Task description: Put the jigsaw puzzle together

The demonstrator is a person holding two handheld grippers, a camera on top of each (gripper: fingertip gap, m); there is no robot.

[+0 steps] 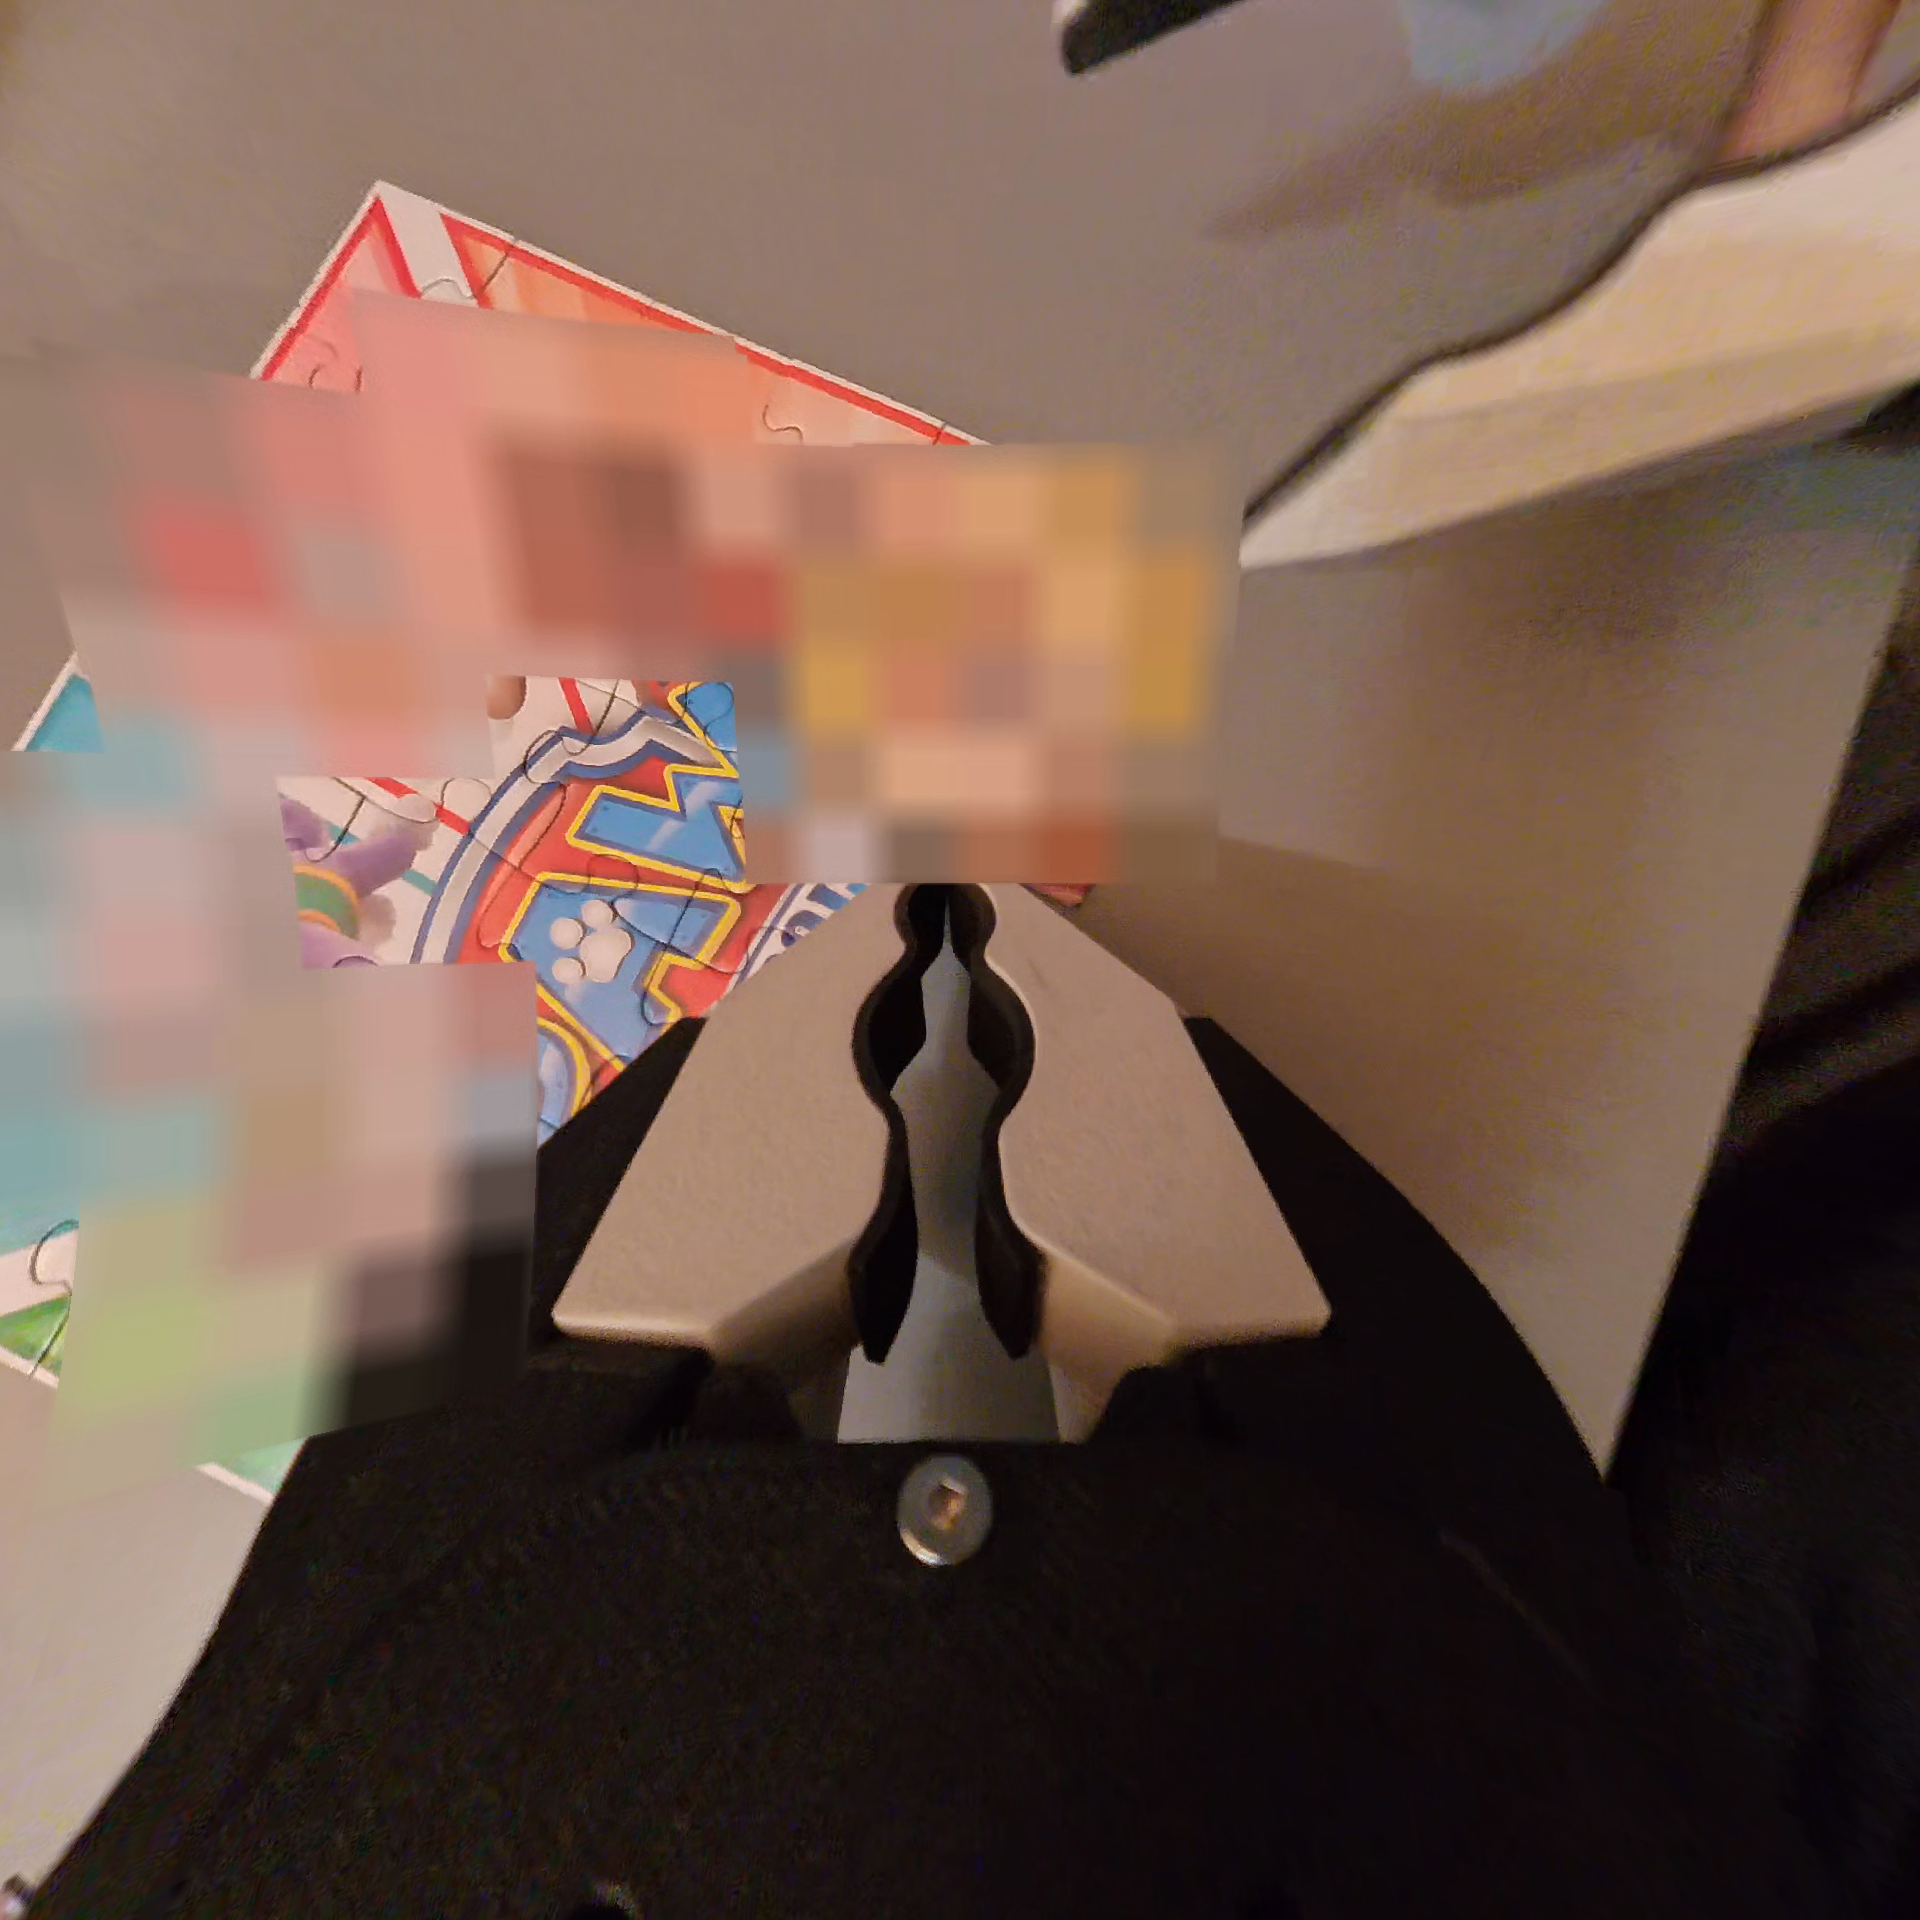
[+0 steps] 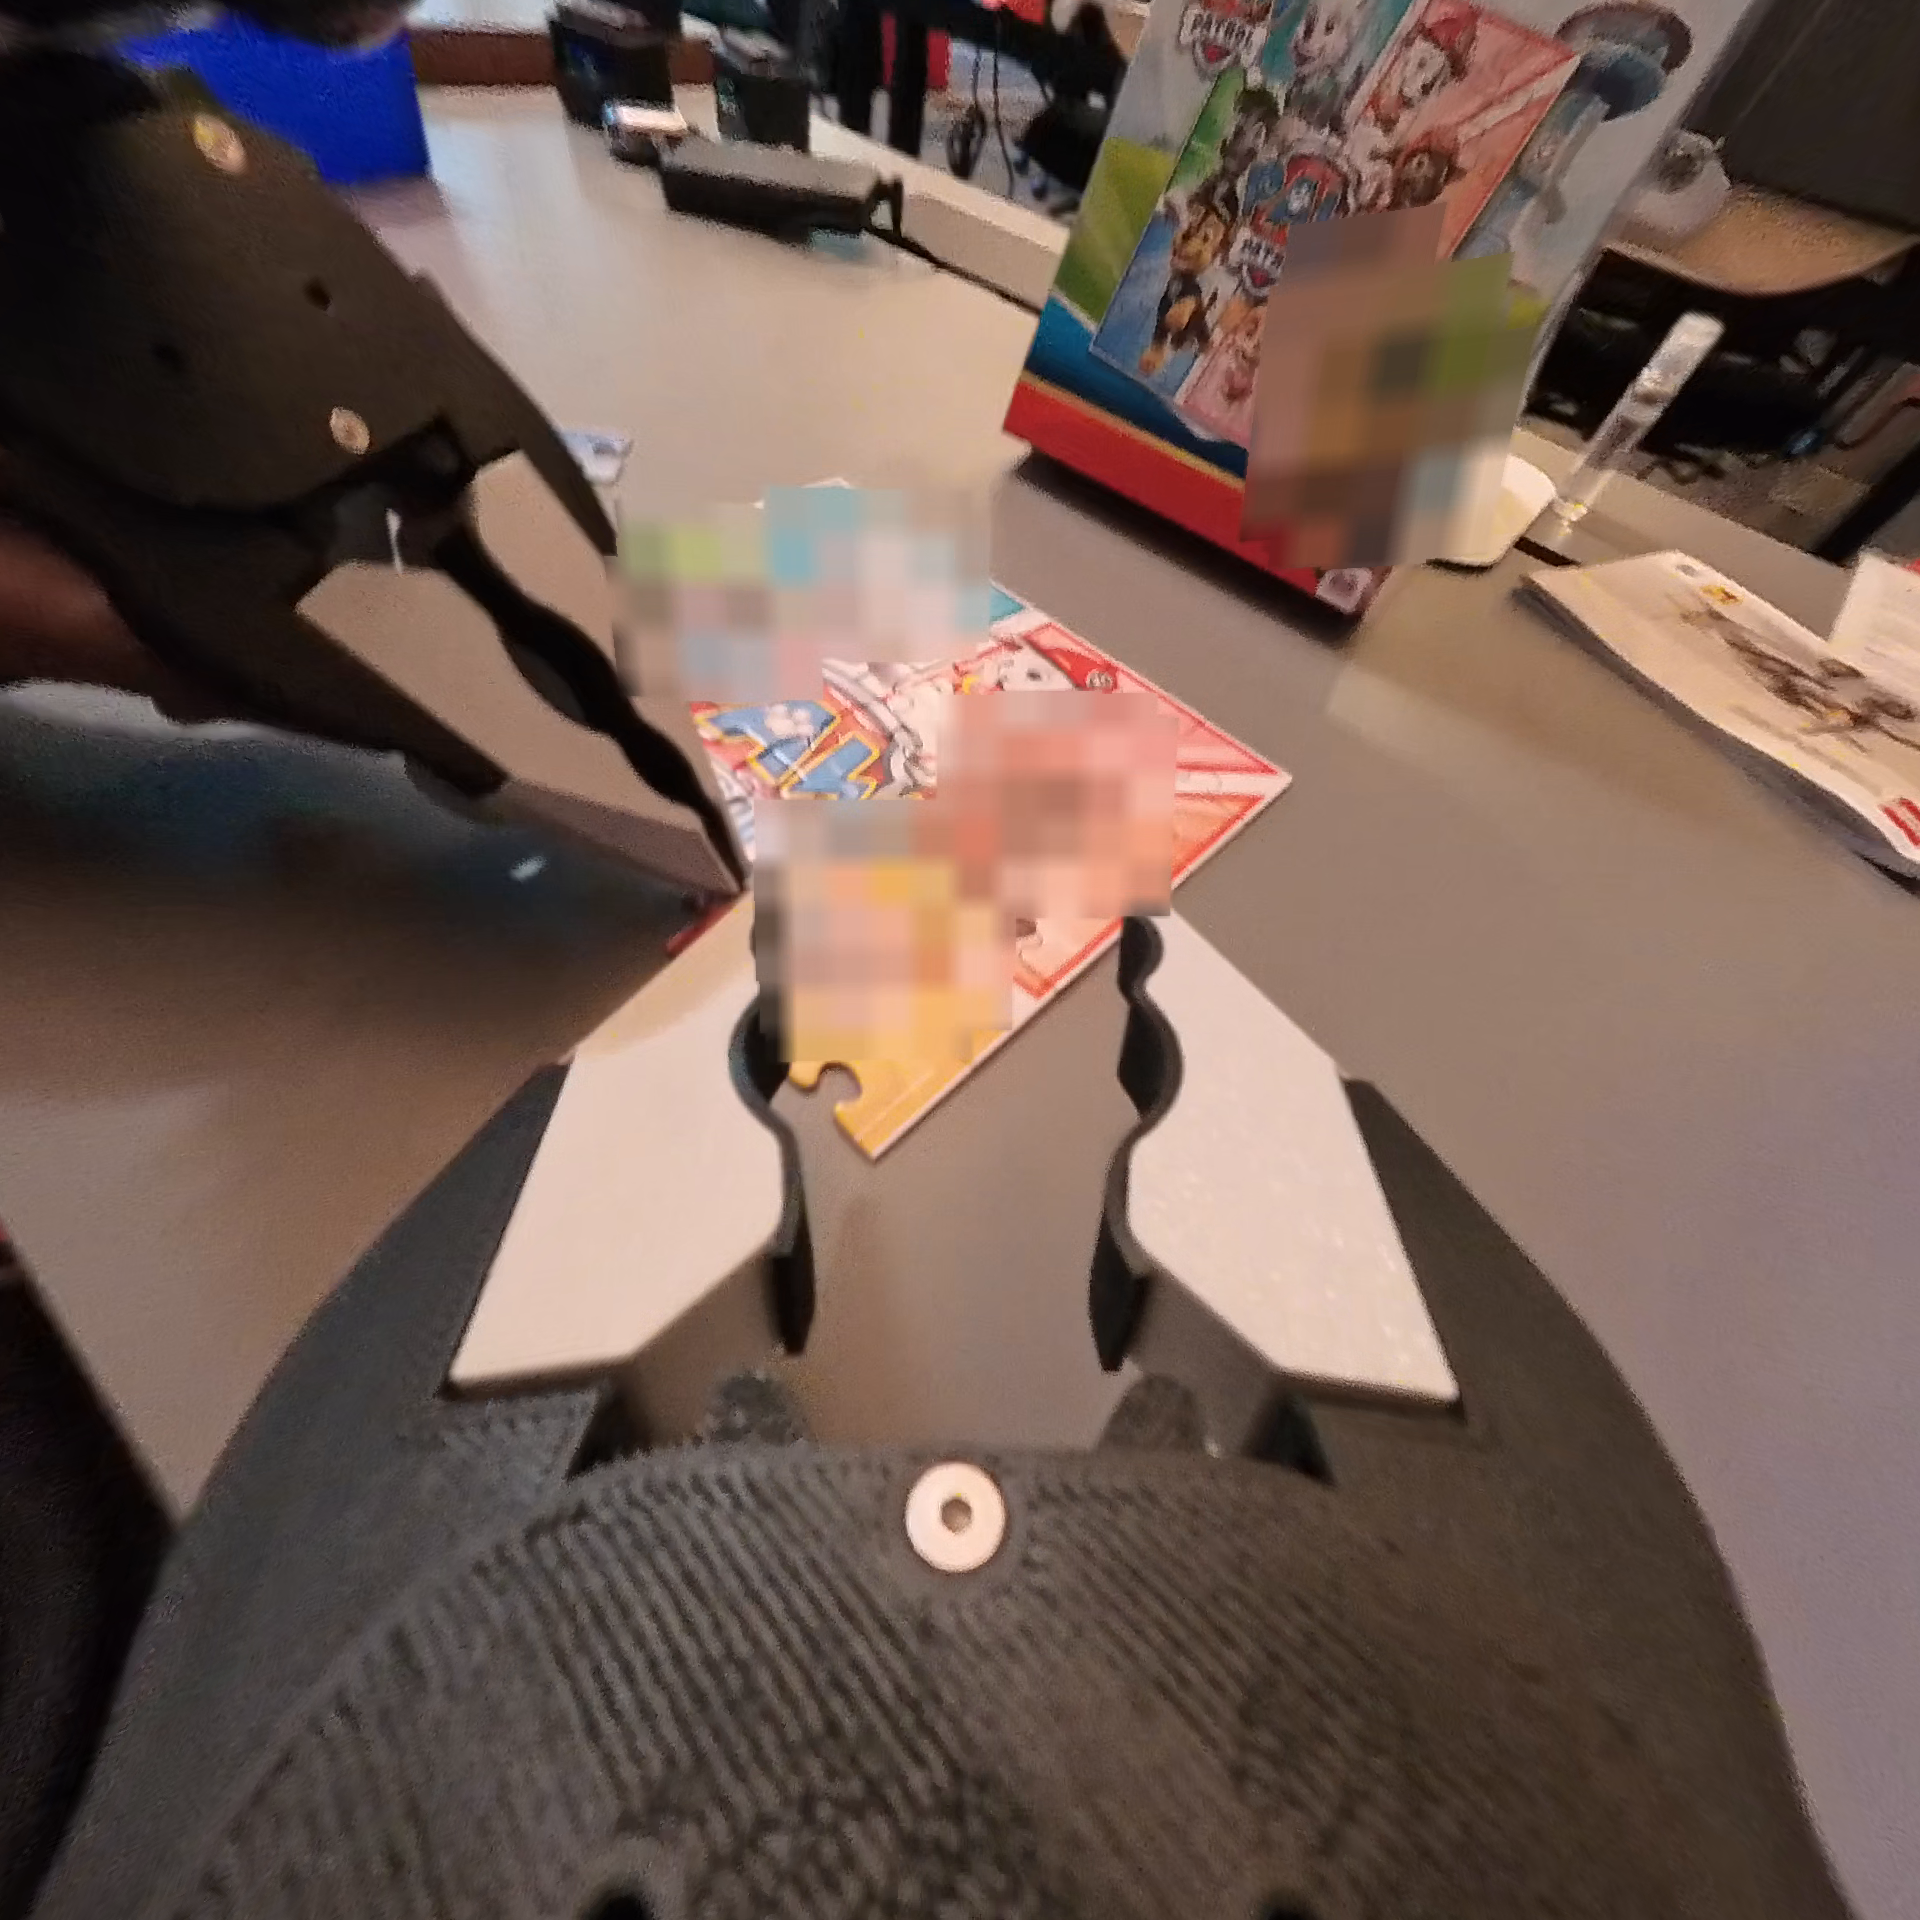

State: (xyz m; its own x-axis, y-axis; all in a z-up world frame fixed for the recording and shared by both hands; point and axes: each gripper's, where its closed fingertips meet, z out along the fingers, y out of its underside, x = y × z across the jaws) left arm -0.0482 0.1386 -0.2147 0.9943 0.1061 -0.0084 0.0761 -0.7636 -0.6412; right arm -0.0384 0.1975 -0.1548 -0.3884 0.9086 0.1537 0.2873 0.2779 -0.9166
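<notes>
A colourful cartoon jigsaw puzzle (image 2: 1205,800) lies flat on the grey table (image 2: 1507,1039); parts of it are blurred over. It also shows in the left wrist view (image 1: 582,914). My left gripper (image 1: 948,914) is shut, with its fingertips down at the puzzle's red-bordered edge. The right wrist view shows it (image 2: 727,878) coming in from the left, tips at the puzzle's left corner. I cannot make out a piece between its pads. My right gripper (image 2: 945,987) is open and empty, low over the puzzle's near corner, where a yellow tab (image 2: 831,1086) sticks out.
The puzzle's box (image 2: 1247,260) stands upright at the back right, with a white dish (image 2: 1496,509) beside it. An open booklet (image 2: 1714,675) lies at the right. A blue bin (image 2: 312,94) and black devices (image 2: 769,187) sit far back.
</notes>
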